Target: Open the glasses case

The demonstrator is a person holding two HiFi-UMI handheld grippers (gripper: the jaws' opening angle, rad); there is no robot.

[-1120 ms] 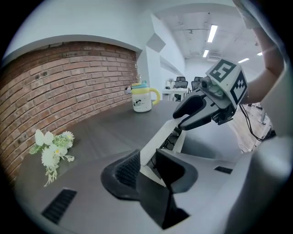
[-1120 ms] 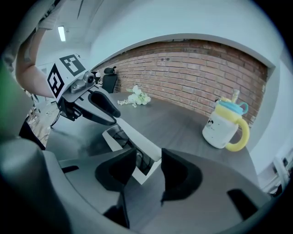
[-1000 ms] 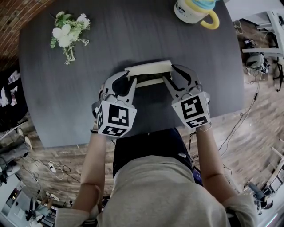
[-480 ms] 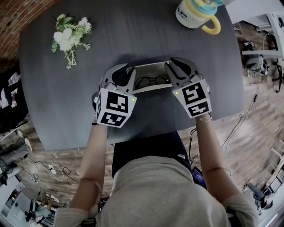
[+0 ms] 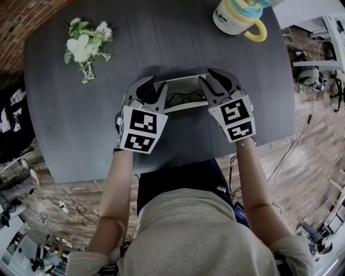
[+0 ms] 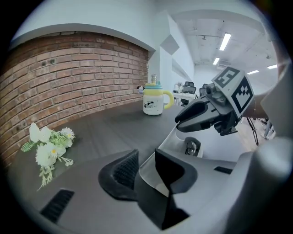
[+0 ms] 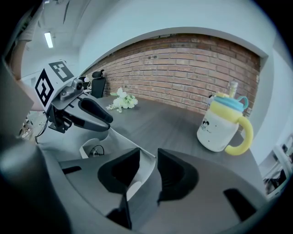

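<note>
The white glasses case [image 5: 180, 80] lies open in the middle of the dark table, its lid standing up at the far side and dark glasses [image 5: 183, 98] inside. My left gripper [image 5: 151, 86] is at the case's left end and my right gripper [image 5: 213, 80] at its right end. In the left gripper view the lid's thin wall [image 6: 147, 162] runs between the pads of the left gripper [image 6: 142, 160], with a gap beside it. In the right gripper view the lid's end [image 7: 145, 169] sits between the pads of the right gripper [image 7: 148, 160]. Both pairs of jaws are opening.
A white mug with a yellow handle [image 5: 237, 13] stands at the table's far right. A small bunch of white flowers [image 5: 85, 46] lies at the far left. The near table edge [image 5: 161, 167] runs just below the grippers, and a brick wall stands behind the table.
Both grippers moved slightly away from me, and the case's lid swung up so the glasses now show. Over the last half second nothing has shifted.
</note>
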